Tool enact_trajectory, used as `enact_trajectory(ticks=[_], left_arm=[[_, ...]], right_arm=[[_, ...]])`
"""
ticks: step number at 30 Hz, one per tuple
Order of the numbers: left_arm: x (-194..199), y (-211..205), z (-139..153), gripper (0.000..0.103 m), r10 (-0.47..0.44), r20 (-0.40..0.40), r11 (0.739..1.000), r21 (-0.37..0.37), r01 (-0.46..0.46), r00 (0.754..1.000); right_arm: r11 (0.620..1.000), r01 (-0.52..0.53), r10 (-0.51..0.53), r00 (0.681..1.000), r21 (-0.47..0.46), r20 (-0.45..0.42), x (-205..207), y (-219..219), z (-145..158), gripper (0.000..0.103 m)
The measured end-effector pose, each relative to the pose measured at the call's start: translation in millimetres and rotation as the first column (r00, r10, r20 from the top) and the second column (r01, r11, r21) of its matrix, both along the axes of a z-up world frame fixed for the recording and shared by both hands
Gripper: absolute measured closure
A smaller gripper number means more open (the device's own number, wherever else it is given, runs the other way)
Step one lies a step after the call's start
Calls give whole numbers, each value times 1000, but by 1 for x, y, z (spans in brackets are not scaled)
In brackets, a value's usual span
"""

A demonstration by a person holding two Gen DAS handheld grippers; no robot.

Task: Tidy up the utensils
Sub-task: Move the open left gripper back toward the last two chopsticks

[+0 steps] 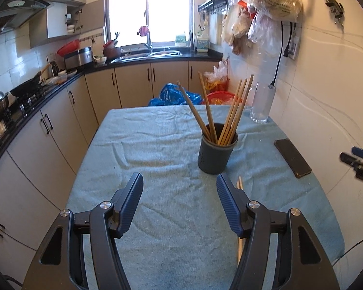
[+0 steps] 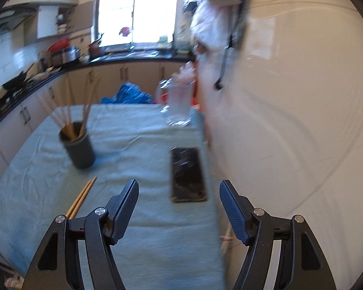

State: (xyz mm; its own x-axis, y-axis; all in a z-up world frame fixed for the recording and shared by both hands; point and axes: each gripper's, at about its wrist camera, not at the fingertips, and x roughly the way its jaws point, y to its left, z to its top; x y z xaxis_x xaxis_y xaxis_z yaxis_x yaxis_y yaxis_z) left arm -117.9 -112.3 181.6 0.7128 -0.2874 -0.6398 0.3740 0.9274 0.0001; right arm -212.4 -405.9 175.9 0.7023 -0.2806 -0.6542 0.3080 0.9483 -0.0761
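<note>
A dark grey utensil holder (image 1: 217,153) stands on the blue-green cloth of the table (image 1: 157,149) with several wooden chopsticks (image 1: 234,116) upright in it. It also shows in the right wrist view (image 2: 78,148), blurred. A loose pair of chopsticks (image 2: 81,197) lies flat on the cloth in front of the holder; in the left wrist view this pair (image 1: 240,183) is mostly hidden behind my right finger. My left gripper (image 1: 180,188) is open and empty, just short of the holder. My right gripper (image 2: 179,193) is open and empty, near the table's right edge.
A black phone (image 1: 292,157) lies on the cloth at the right, also in the right wrist view (image 2: 187,174). A clear glass pitcher (image 1: 262,104) stands at the far right corner. The white wall (image 2: 290,120) is close on the right. Kitchen counters (image 1: 36,91) run along the left.
</note>
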Motion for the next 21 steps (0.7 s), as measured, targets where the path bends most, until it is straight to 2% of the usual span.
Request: enact_trajectory(ticks=[7, 15, 21], left_arm=[[14, 2, -19, 41, 14, -60, 1000, -5, -14, 998], [23, -3, -40, 41, 13, -110, 1000, 0, -13, 994], [34, -12, -69, 41, -16, -187, 1000, -10, 14, 982]], right_arm=[[992, -78, 84, 995, 96, -52, 30, 26, -38, 29], [976, -95, 111, 991, 195, -74, 49, 42, -65, 29], [964, -97, 125, 987, 248, -98, 58, 49, -88, 29]])
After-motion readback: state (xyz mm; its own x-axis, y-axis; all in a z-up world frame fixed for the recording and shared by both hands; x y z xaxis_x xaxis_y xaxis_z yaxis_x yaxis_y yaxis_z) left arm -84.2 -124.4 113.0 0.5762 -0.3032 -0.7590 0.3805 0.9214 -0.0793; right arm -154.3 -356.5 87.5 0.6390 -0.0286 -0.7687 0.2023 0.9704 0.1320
